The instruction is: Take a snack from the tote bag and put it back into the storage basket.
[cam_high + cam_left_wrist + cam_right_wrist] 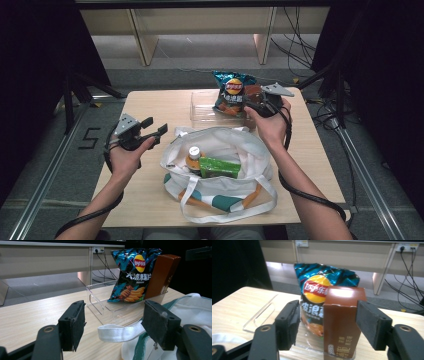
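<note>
A person is working at a light wooden desk (150,107), holding a two-jaw gripper in each hand. The right gripper (328,322) is hovering at the far right of the desk, its fingers (372,322) standing apart on either side of a brown carton (342,322); the right finger is sitting just beside the carton's edge, the left one is clear of it, and whether any pad is touching the carton cannot be told. The carton is standing upright in a clear plastic bin (205,112) at the far middle of the desk, just to the right of a teal bag of Lay's crisps (231,92) that is also standing upright in the bin.

The left gripper (152,131) is resting in the air over the left part of the desk, its fingers (72,325) spread wide and holding nothing. In the left gripper view a white strap (117,332) of the tote bag is lying on the desk between them.

The white tote bag (220,172) with green and orange trim is sitting open at the near middle of the desk, just in front of the bin. Inside it an orange bottle with a white cap (193,157) is lying next to a green carton (220,167).
</note>
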Tool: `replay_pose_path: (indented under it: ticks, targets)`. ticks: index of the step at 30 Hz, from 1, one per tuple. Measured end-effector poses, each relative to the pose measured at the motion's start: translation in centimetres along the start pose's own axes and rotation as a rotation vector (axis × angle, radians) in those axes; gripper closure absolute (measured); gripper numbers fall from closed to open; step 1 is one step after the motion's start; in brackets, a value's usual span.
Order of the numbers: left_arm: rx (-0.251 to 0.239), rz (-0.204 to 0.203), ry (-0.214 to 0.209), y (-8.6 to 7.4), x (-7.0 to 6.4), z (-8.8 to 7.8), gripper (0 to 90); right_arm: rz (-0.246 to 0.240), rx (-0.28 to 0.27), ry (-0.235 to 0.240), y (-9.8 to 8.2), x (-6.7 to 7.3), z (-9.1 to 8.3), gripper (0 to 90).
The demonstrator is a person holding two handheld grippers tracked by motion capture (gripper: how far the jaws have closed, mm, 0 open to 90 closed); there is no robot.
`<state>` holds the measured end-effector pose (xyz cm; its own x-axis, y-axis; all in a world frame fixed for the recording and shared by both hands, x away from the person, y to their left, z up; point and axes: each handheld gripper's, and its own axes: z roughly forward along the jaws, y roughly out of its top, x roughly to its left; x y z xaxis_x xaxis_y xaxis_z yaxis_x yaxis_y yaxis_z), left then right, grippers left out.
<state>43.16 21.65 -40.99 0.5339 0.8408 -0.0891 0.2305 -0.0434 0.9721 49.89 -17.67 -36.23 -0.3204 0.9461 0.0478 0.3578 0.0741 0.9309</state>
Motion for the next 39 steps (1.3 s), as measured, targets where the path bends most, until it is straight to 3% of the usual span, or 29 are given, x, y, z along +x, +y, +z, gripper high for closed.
replay_pose_path:
  ticks: [4,9,10,11,13,14,15,17,24,30,39]
  targets:
    - [0.0,0.001,0.003,0.0,0.0,0.0,33.7,-0.023,-0.014,0.039,-0.2,0.1,-0.6,43.7]
    - [0.005,0.0,0.004,0.0,0.0,0.0,33.7,0.002,-0.026,0.088,-0.3,-0.2,-1.7,49.8]
    - [0.006,0.001,0.004,0.0,0.0,0.0,33.7,-0.024,-0.038,0.096,-0.4,-0.5,-1.7,50.3]
    - [0.005,0.007,0.004,0.0,0.0,0.0,33.7,-0.002,-0.029,0.102,-0.5,-0.4,-1.8,51.1]
    - [0.005,0.01,0.003,0.0,0.0,0.0,33.7,-0.005,-0.032,0.114,-0.7,-0.5,-2.1,53.1]
    - [0.006,0.009,0.004,0.0,0.0,0.0,33.7,-0.033,-0.03,0.123,-0.7,-0.7,-2.1,53.6]
    - [0.006,0.009,0.003,0.0,0.0,0.0,33.7,-0.016,-0.018,0.136,-0.9,-0.6,-2.3,55.2]
    - [0.008,0.011,0.004,-0.1,0.0,0.0,33.7,-0.025,-0.011,0.153,-1.1,-0.5,-2.5,59.0]
    - [0.007,0.0,0.006,-0.1,-0.1,0.0,33.7,-0.046,-0.005,0.211,-1.8,-0.2,-3.0,63.0]
    - [0.008,0.003,0.003,-0.2,-0.1,0.0,33.7,-0.064,0.003,0.289,-2.3,-0.3,-4.0,65.8]
    - [0.008,0.005,-0.001,-0.3,0.0,0.0,33.8,-0.053,0.026,0.376,-3.6,0.4,-5.9,66.7]
